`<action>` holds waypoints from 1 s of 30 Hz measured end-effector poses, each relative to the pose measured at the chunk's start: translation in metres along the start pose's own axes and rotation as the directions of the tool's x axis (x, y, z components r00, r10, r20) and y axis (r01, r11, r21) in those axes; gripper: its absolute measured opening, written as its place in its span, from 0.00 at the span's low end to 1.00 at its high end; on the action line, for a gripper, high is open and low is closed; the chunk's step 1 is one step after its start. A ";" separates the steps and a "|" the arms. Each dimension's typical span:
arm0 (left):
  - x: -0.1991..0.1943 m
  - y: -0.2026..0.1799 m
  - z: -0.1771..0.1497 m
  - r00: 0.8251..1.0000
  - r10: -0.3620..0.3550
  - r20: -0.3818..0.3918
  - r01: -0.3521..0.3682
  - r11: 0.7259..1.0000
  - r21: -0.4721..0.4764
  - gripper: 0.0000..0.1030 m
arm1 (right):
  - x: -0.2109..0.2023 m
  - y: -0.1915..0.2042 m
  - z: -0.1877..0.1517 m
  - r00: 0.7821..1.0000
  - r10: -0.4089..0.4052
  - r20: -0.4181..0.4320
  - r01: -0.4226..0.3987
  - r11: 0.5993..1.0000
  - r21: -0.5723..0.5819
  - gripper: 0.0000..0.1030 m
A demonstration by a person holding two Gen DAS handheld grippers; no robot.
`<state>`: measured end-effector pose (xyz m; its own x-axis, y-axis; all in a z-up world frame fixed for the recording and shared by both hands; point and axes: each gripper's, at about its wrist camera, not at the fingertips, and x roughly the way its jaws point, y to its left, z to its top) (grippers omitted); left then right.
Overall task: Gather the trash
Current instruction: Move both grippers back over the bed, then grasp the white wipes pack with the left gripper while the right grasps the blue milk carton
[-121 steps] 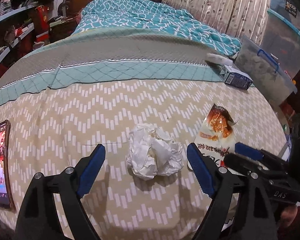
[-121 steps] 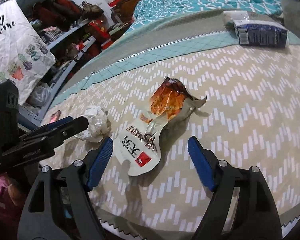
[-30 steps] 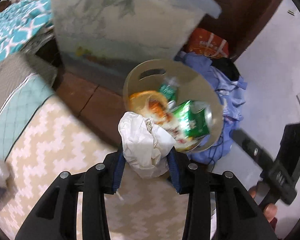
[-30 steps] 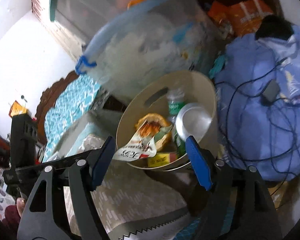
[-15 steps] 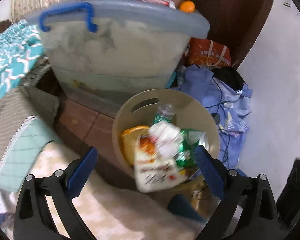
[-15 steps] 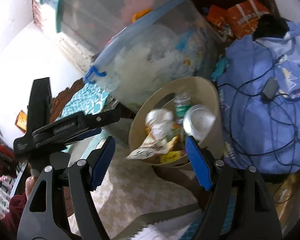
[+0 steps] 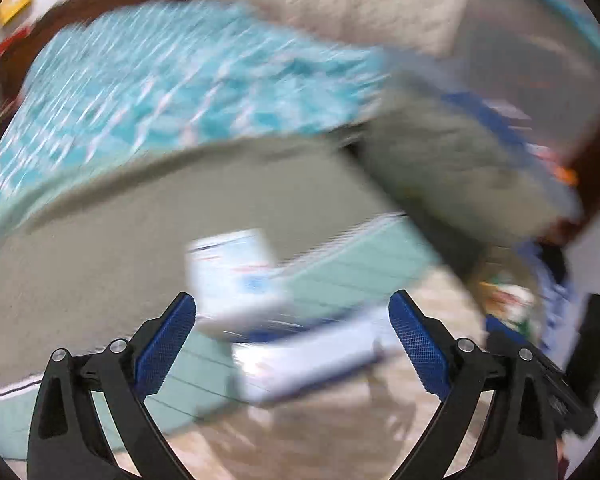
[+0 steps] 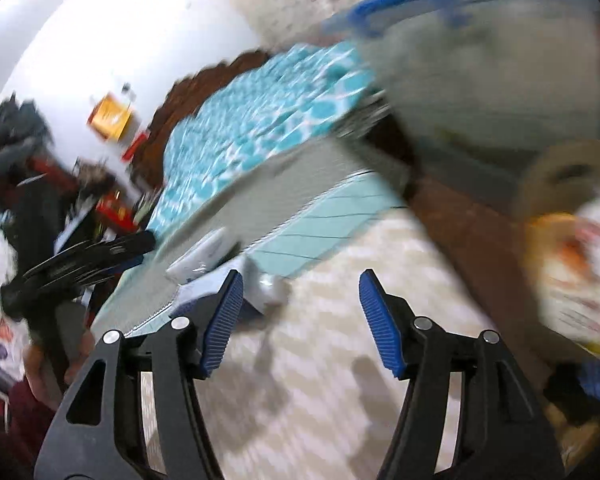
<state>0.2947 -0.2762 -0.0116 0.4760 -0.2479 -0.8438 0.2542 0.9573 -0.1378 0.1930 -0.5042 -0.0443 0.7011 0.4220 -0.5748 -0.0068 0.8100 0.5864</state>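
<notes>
Both views are blurred by motion. My left gripper (image 7: 292,300) stands wide open over the bed, empty. Just beyond its fingers lie a white packet (image 7: 236,276) and a blue-and-white box (image 7: 308,356) on the bedspread. My right gripper (image 8: 300,280) is open with its jaws closing, and nothing is between them. The same box (image 8: 266,290) and packet (image 8: 204,256) show just past its left finger. The round beige trash bin (image 8: 556,160) sits at the right edge beside the bed, with wrappers (image 8: 572,280) and crumpled paper inside. The left gripper (image 8: 80,264) appears at the left.
A large clear storage tub (image 8: 480,60) with a blue handle stands beside the bed above the bin. The bed's brown wooden side (image 8: 460,232) runs between bedspread and bin. A teal quilt (image 7: 180,80) covers the far bed. Cluttered shelves (image 8: 60,184) line the left.
The left gripper opened and the crumpled paper fell into the bin with the snack wrapper. Both grippers then swung away from the bin, back over the bed toward the box and packet.
</notes>
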 end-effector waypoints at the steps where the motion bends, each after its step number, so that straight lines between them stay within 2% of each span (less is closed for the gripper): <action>1: 0.016 0.008 0.007 0.998 0.047 -0.046 -0.047 0.999 -0.011 0.91 | 0.022 0.003 0.008 0.999 0.015 -0.033 -0.014 1.000 0.018 0.61; 2: 0.039 0.016 0.015 0.992 0.073 -0.102 -0.075 0.997 -0.017 0.91 | 0.039 0.003 0.013 0.998 0.018 -0.059 -0.015 0.999 0.040 0.61; 6: 0.081 0.026 0.019 0.976 0.035 -0.215 -0.045 0.998 -0.041 0.91 | 0.082 0.003 0.014 0.987 0.051 -0.150 -0.030 0.990 0.139 0.60; 7: 0.082 0.029 0.015 0.977 0.012 -0.213 -0.024 0.998 -0.054 0.87 | 0.085 0.006 0.011 0.985 0.064 -0.160 -0.040 0.988 0.150 0.58; 8: 0.079 0.034 0.009 0.979 -0.013 -0.202 0.000 0.998 -0.062 0.73 | 0.083 0.013 0.003 0.983 0.079 -0.163 -0.055 0.987 0.151 0.58; 9: 0.078 0.037 0.004 0.979 -0.033 -0.204 0.019 0.998 -0.067 0.64 | 0.082 0.018 -0.002 0.981 0.090 -0.170 -0.067 0.988 0.141 0.58; 10: 0.073 0.041 -0.003 0.980 -0.038 -0.195 0.026 0.998 -0.064 0.59 | 0.080 0.024 -0.009 0.979 0.100 -0.175 -0.078 0.988 0.131 0.58; 13: 0.043 0.066 -0.039 0.980 -0.105 -0.172 0.092 0.993 -0.078 0.56 | 0.068 0.050 -0.037 0.973 0.131 -0.191 -0.113 0.988 0.104 0.59; 19: -0.033 0.124 -0.136 0.984 -0.123 -0.131 0.108 0.987 -0.118 0.57 | 0.043 0.119 -0.123 0.933 0.223 -0.284 -0.230 0.973 0.007 0.61; 20: -0.048 0.133 -0.153 0.986 -0.117 -0.122 0.102 0.987 -0.125 0.57 | 0.040 0.139 -0.146 0.917 0.240 -0.317 -0.259 0.966 -0.017 0.62; 24: -0.095 0.166 -0.217 0.993 -0.086 -0.076 0.072 0.983 -0.167 0.57 | 0.042 0.195 -0.202 0.865 0.287 -0.412 -0.344 0.936 -0.070 0.64; 26: -0.111 0.177 -0.240 0.996 -0.063 -0.059 0.050 0.980 -0.194 0.58 | 0.043 0.220 -0.223 0.856 0.285 -0.432 -0.367 0.923 -0.119 0.65; 28: -0.127 0.189 -0.261 0.999 -0.025 -0.046 0.014 0.973 -0.229 0.58 | 0.041 0.234 -0.235 0.854 0.272 -0.445 -0.374 0.913 -0.161 0.70; 30: -0.137 0.192 -0.271 1.000 0.012 -0.027 -0.018 0.969 -0.248 0.60 | 0.041 0.248 -0.243 0.865 0.237 -0.443 -0.360 0.907 -0.219 0.72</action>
<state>0.0502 -0.0182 -0.0633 0.4560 -0.2321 -0.8592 0.0288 0.9687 -0.2465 0.0472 -0.1868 -0.0608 0.2887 0.7370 -0.6112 -0.4153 0.6716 0.6136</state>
